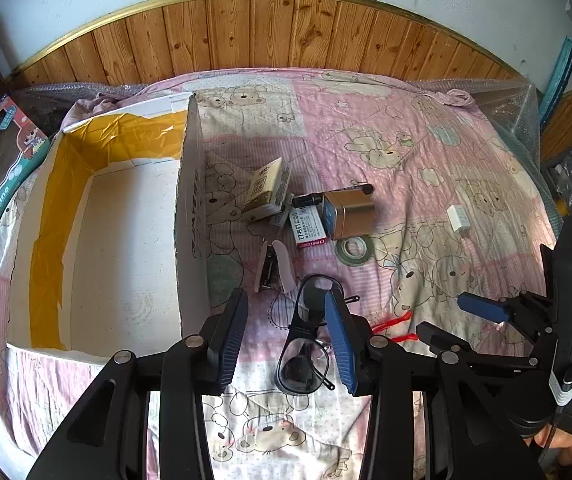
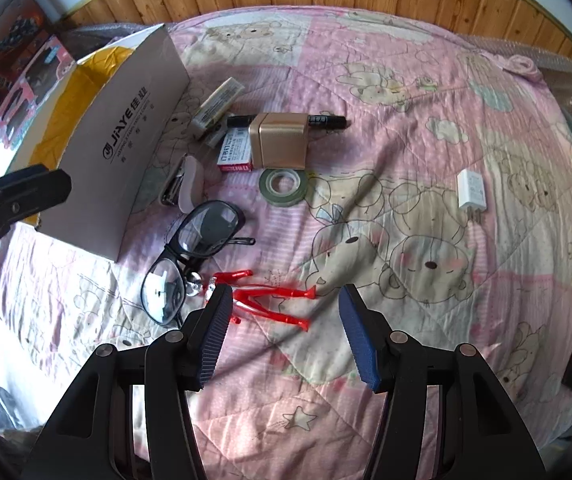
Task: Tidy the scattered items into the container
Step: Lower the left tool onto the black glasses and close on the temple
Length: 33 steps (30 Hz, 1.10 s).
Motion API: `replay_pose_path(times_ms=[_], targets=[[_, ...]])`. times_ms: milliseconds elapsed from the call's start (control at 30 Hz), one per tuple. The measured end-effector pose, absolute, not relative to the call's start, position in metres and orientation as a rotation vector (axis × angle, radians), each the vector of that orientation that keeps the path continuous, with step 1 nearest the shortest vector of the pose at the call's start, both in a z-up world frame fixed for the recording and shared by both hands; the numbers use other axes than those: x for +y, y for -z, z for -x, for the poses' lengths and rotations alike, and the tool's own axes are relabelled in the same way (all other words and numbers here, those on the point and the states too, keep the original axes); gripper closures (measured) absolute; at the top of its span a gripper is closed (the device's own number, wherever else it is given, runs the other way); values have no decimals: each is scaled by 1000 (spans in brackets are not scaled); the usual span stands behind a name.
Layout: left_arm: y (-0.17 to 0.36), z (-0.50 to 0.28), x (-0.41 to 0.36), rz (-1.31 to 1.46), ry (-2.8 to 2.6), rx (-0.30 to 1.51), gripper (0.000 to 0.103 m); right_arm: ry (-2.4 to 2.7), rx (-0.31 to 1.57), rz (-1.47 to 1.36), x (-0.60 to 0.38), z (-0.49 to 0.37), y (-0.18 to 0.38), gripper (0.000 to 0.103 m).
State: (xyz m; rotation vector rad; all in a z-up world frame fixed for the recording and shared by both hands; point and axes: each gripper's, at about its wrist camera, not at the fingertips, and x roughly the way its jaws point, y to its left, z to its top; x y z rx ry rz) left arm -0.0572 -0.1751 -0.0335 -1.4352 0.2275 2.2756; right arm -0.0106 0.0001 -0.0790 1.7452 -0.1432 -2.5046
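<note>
so, from the left wrist view, the left gripper (image 1: 286,336) hovers low over the quilted bed cover (image 1: 426,128) with its jaws spread wide and nothing between the pads; the black-framed glasses (image 1: 306,344) lie on the cover just under and between the fingers. a white cardboard box (image 1: 125,240) (open-topped, yellow tape inside) sits toward the cover's left edge, empty as far as shows. just right of its wall lie a small cream box (image 1: 265,188), a staple box (image 1: 308,226), a gold tin (image 1: 348,214) across a black marker (image 1: 310,200), a tape roll (image 1: 352,250), a stapler (image 1: 271,266), and, well apart toward the right edge, a white charger (image 1: 458,217). the right gripper (image 1: 450,320) shows at the right.

from the right wrist view, the right gripper (image 2: 286,320) also has its jaws spread and empty, above a red toy figure (image 2: 269,296) that lies beside the glasses (image 2: 189,256) near the cover's (image 2: 406,80) front edge. the box (image 2: 125,128) stands at the left, the charger (image 2: 472,191) toward the right edge, the tape roll (image 2: 283,184) between them.
</note>
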Motion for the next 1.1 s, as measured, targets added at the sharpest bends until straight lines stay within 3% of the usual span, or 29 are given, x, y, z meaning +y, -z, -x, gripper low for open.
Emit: replay_pose_path(times_ms=[467, 700, 967, 1100], targets=[[56, 56, -180, 1522, -2223, 216, 61, 2378, -269, -1808, -5, 20, 98, 44], [77, 52, -205, 1572, -2140, 81, 61, 2310, -242, -1845, -13, 30, 133, 44], [113, 31, -204, 1643, -2037, 70, 61, 2264, -108, -1818, -33, 35, 167, 43], [130, 34, -203, 1684, -2010, 58, 61, 2342, -154, -1847, -12, 30, 166, 58]])
